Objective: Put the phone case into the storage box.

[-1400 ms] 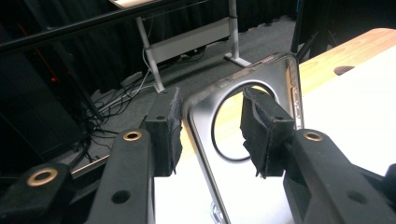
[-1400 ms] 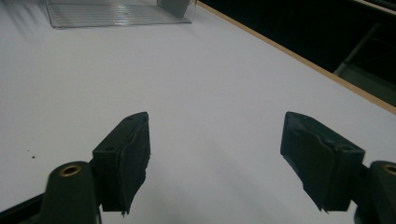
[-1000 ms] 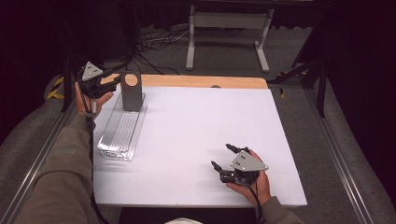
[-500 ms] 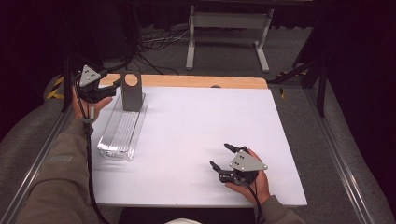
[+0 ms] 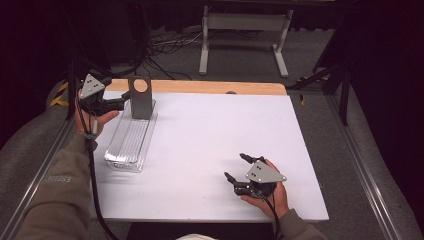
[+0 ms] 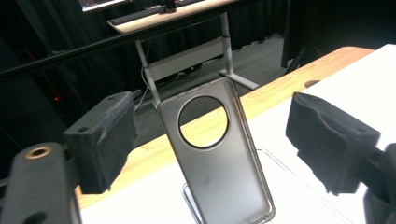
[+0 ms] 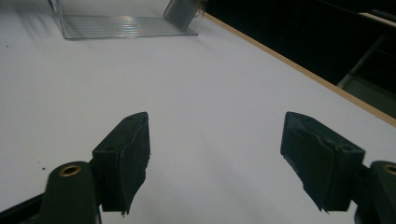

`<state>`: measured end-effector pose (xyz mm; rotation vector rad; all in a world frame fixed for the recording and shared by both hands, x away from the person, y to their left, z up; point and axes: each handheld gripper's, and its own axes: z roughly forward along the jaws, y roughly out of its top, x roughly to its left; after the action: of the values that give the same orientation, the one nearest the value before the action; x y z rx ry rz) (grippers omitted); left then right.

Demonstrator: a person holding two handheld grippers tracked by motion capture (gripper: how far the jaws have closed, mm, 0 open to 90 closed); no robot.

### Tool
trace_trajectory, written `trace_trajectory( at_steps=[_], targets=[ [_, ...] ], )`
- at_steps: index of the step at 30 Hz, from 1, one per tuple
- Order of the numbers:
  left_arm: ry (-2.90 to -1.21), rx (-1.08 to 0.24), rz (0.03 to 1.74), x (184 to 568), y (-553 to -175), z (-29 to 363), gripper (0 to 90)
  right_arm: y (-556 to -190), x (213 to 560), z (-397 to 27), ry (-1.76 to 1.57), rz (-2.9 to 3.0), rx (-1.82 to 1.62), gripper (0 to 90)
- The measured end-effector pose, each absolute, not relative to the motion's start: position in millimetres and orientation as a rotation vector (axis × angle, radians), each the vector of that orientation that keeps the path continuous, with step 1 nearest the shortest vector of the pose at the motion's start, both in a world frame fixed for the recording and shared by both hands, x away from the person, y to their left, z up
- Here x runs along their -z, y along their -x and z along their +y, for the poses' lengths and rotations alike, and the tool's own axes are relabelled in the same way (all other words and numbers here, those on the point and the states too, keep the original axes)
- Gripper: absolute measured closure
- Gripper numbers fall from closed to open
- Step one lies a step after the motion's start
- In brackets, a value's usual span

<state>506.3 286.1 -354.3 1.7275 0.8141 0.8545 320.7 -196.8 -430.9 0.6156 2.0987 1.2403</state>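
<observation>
Grey phone case [image 5: 140, 98] standing upright at the far end of the clear tray [image 5: 129, 142], freed from the left gripper [image 5: 121, 100].
Left jaws just opened wide, pads either side of the case and clear of it; right gripper [image 5: 238, 167] resting on the white table [image 5: 210, 130] near its front edge, well apart, jaws spread and empty.

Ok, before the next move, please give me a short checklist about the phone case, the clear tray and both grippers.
1. Left gripper jaws clear of the phone case: ok, they have just been opening and no pad touches it.
2. Phone case stands upright in the clear tray, at its far end: ok.
3. Case stable without support: cannot tell.
4. Right gripper open, nothing between its jaws: ok.
5. Right gripper away from the tray, over the white table: ok.
</observation>
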Motion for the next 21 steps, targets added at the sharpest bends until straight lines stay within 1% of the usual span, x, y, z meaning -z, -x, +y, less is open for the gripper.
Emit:
trace_trajectory(
  at_steps=[8,18,21],
  targets=[
    [-1.736,-0.831,0.807,354,-502,286,10.0,-321,430,-198,-0.617,2.095,-1.24,24.9],
    [-1.717,-0.801,0.789,353,-493,284,7.2,-321,428,-198,-0.619,2.084,-1.242,24.9],
    [-1.716,-0.815,0.779,352,-491,283,7.4,-321,428,-199,-0.62,2.081,-1.244,24.8]
  ],
)
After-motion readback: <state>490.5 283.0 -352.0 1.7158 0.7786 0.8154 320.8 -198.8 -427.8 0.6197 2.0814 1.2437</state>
